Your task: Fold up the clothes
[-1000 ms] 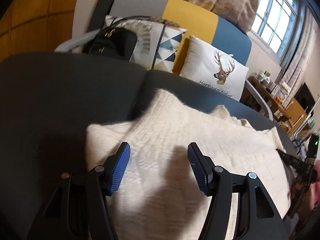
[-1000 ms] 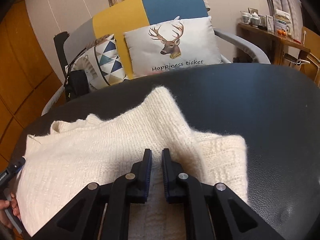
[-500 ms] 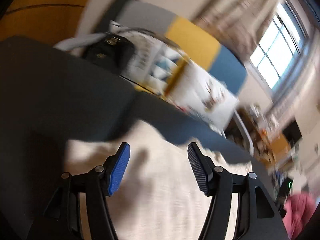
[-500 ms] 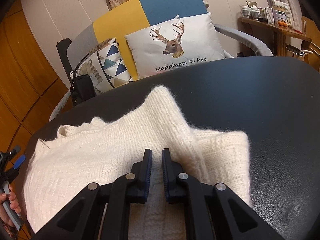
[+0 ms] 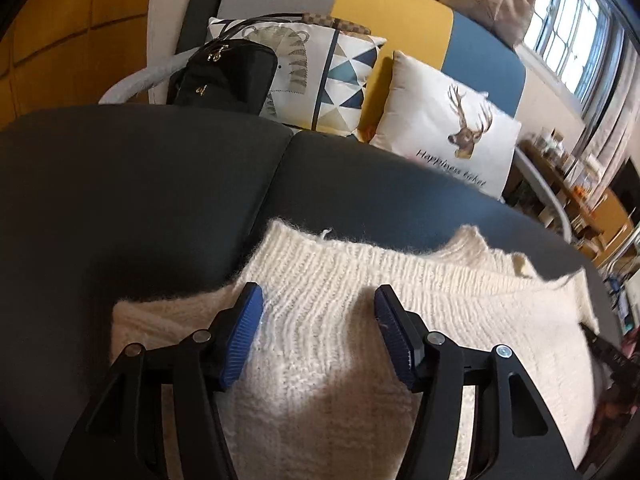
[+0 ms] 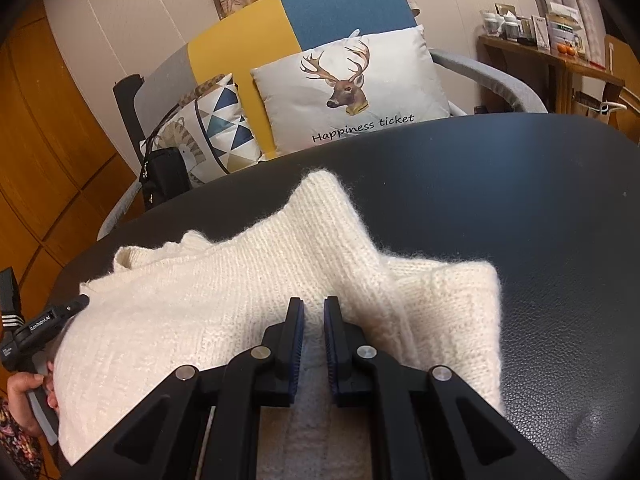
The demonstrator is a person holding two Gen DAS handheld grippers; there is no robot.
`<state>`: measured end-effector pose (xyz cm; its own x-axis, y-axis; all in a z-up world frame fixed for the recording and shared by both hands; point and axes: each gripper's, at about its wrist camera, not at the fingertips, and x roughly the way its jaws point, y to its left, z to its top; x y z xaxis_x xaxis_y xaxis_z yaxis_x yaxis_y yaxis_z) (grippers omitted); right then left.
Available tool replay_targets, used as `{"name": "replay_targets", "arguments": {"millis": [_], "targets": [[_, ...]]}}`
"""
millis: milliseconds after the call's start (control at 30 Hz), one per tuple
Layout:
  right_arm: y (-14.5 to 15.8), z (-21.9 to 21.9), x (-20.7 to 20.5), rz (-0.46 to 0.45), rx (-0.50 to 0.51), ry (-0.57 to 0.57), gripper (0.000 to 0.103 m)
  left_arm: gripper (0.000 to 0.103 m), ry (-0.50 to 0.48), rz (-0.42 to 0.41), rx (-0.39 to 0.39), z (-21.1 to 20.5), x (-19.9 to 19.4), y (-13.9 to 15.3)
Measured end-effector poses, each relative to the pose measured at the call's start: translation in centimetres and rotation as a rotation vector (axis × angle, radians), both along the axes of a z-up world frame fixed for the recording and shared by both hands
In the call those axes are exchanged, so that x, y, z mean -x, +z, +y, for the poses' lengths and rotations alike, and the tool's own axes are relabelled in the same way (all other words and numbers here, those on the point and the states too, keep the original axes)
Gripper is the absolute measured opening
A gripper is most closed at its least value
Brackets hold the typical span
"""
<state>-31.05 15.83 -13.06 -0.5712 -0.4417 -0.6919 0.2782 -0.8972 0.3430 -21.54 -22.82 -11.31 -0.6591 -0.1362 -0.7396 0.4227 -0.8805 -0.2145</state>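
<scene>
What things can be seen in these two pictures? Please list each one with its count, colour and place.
sweater: one, cream knit, lying on the dark surface
dark surface: one, black, under the sweater
sofa: one, grey, yellow and blue, behind the surface
deer cushion: one, white, on the sofa
triangle cushion: one, white with blue triangles, beside the deer cushion
black bag: one, against the triangle cushion
wooden shelf: one, brown, far right, holding small items
window: one, upper right
left gripper: open, over the sweater
right gripper: shut, over the sweater
hand: one, on the left gripper's handle
</scene>
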Motion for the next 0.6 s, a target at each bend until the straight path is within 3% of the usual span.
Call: {"name": "replay_targets", "arguments": {"millis": [167, 300, 333, 433, 600], "targets": [[0.1, 0.3, 0.3, -0.020, 0.018, 0.022, 0.008, 0.062, -0.039, 0.020, 0.038, 2.2, -1.1, 2.3], [2.0, -2.3, -0.3, -0.010, -0.186, 0.038, 0.014, 0.063, -0.051, 0.047, 0.063, 4.3, -3.2, 3.5], [2.9, -2.9, -1.0, 0.005, -0.207, 0.024, 0.020, 0.063, -0.053, 0.034, 0.091, 4.9, -3.5, 3.4], [4.9, -4.9, -3.7, 0.060, -0.117, 0.088, 0.022, 0.068, -0.059, -0.003, 0.168, 6.6, -3.3, 2.6], [3.7, -8.0, -5.4, 0.084, -0.200, 0.234, 0.022, 0.080, -0.066, -0.049, 0.290, 8.2, -2.6, 1.0]]}}
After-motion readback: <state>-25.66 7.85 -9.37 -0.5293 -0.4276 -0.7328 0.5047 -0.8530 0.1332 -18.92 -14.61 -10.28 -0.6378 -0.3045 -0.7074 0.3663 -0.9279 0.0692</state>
